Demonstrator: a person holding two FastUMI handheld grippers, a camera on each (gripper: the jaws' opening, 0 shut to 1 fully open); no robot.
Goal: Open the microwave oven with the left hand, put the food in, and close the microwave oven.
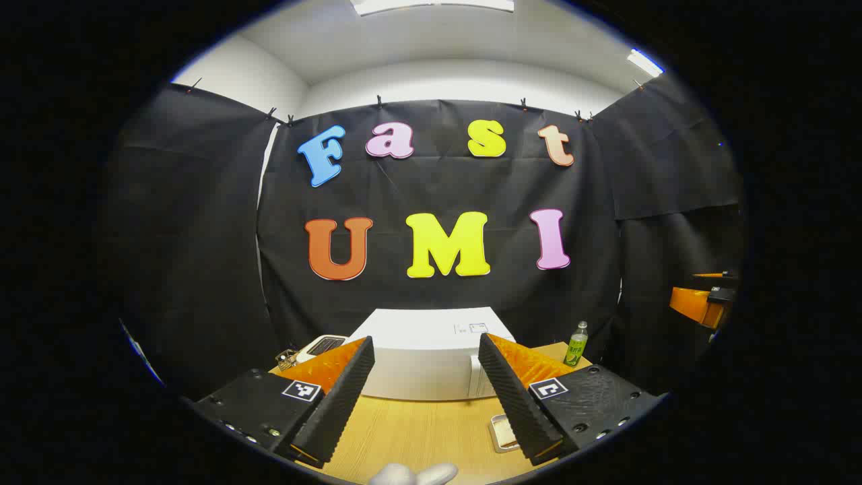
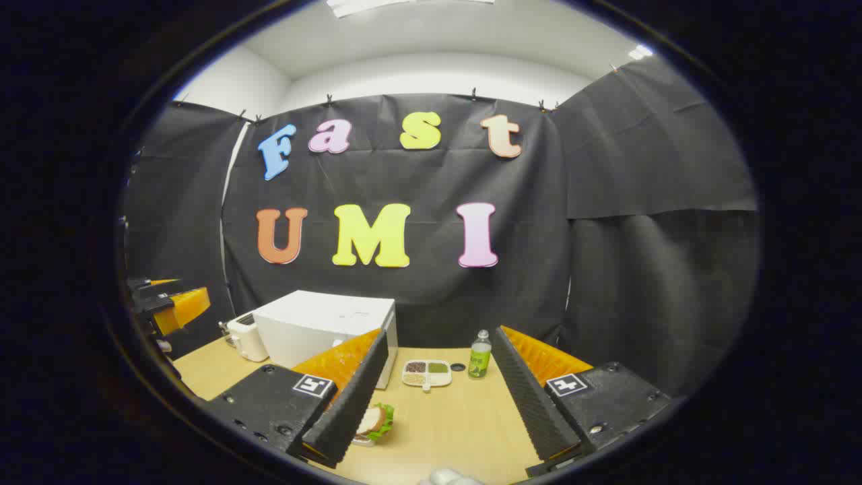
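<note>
Both claws up over the table [image 2: 438, 424], nothing in either. My left claw [image 1: 425, 367] is spread wide, fingers [image 1: 343, 397] well apart, and the microwave [image 1: 424, 357] sits straight ahead between them, white box, door side facing me, door shut. Just left of the microwave there's a toaster [image 1: 323, 345], white w/ a dark slotted top, and some small bits beside that, too small to tell. Right of the microwave, near its corner, a green bottle [image 1: 576, 343] stands upright. A tray [image 1: 504, 432] lies on the wood in front of the microwave's right end, partly behind my right-hand finger, so contents hidden from this view. Far right in the left gripper view, an orange-and-black bit of the other claw [image 1: 704, 303], well away from the microwave. Over to my right claw [image 2: 438, 384]: also spread, gripping nothing. From the right gripper view the microwave [image 2: 330, 327] is off to the left, seen on the angle, the toaster [image 2: 246, 337] tucked just beside its far side. The food, a sandwich [image 2: 374, 421] w/ lettuce showing, sits on the table in front of the microwave's near corner, partly behind my left-hand finger, not touching the microwave as far as I can tell. The tray [image 2: 426, 374] w/ compartments lies right of the microwave, bottle [image 2: 480, 355] upright just beyond it, small dark cap [image 2: 458, 367] between them. The left claw's orange edge [image 2: 172, 306] shows at far left, beyond the toaster.
</note>
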